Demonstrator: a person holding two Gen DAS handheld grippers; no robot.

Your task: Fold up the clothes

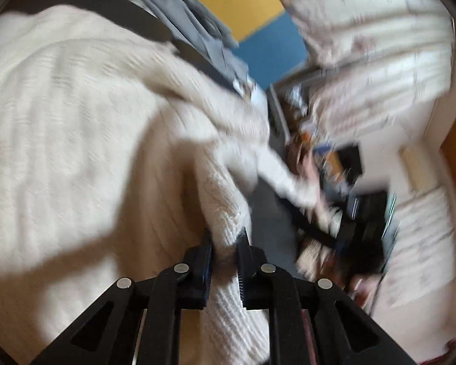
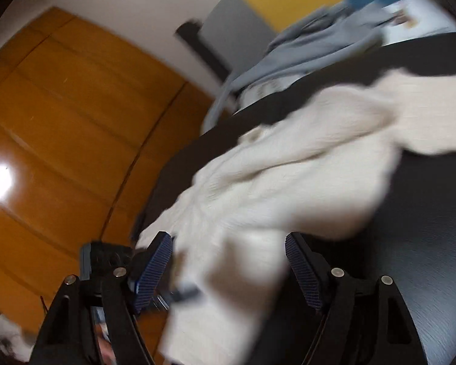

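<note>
Your left gripper (image 1: 225, 243) was clamped on a thick fold of the cream sweater (image 1: 76, 121). Your right gripper (image 2: 228, 252) stood wide open, holding nothing. The sweater lay crumpled on the dark table (image 2: 425, 213), so the folding was hardly begun.

The knit sweater (image 2: 288, 170) lies on the table (image 2: 425, 243), and part of it hangs over the table's near edge. Behind it, at the far edge of the table, lies another garment (image 2: 313, 45). The left gripper (image 1: 225, 240) pinches a fold of the sweater. The right gripper (image 2: 228, 240) stands wide around the sweater's edge.
</note>
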